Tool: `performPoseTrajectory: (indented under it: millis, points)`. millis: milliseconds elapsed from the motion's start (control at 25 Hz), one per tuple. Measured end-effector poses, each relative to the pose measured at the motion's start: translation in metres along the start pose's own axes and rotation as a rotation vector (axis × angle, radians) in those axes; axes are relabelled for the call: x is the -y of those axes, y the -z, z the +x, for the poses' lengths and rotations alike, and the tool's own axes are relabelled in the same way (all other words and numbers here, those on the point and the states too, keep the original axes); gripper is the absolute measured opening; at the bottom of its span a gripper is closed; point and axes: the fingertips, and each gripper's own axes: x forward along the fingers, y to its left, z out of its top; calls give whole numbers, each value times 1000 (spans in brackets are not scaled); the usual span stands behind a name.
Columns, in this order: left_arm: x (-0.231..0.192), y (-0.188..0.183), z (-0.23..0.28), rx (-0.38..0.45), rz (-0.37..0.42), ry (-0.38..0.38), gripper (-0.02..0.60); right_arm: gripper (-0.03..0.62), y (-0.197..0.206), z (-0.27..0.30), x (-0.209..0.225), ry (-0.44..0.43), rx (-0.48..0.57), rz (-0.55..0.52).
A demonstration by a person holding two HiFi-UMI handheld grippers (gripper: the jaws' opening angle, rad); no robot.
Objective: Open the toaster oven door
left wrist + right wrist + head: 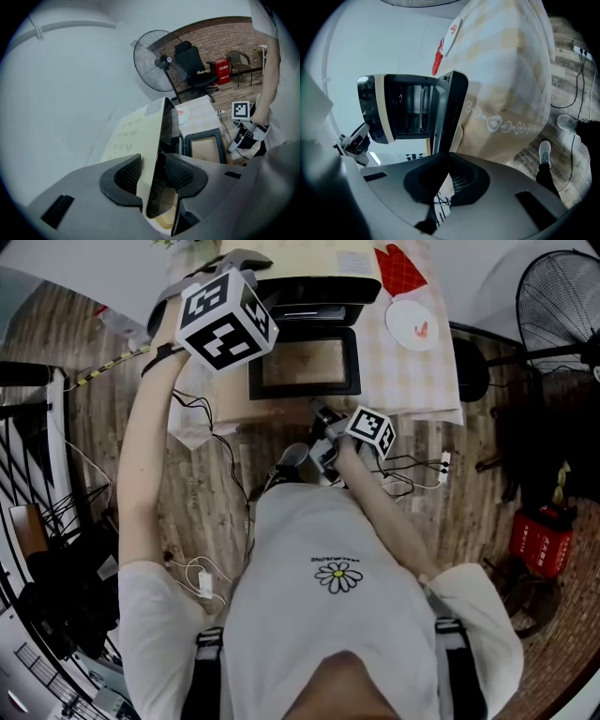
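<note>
Both grippers first: my left gripper (pixel 152 176) is clamped on the cream edge of the casing, at the upper left of the head view. My right gripper (pixel 445 183) is clenched on nothing and hangs just off the front of the counter (pixel 422 381), near the middle of that view.

The counter, under a checked cloth, fills the top centre. The toaster oven (pixel 314 287) sits on it towards the back. Its door (pixel 303 367) is already dropped flat, with the glass facing up and its free edge close to the counter's front. A small plate (pixel 412 324) lies well clear to the right.

I judge the opening done, so the risk now is in backing away. The right gripper is close to the door's free edge, and a careless lift could catch it and lever the oven forward. Pulling the left gripper off without first spreading its jaws would drag the casing, and could slide the cloth with it.
</note>
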Motion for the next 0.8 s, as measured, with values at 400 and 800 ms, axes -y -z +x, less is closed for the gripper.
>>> performPoseTrajectory:
  millis: [400,800]
  points:
    - [-1,-2,-2,-1,32,-1,164,8,-7,-4,-37,-46,13,-131]
    - [-27,-41,-39,138,-19,-149,28,8,-99,-41,-179,-206,280,-630]
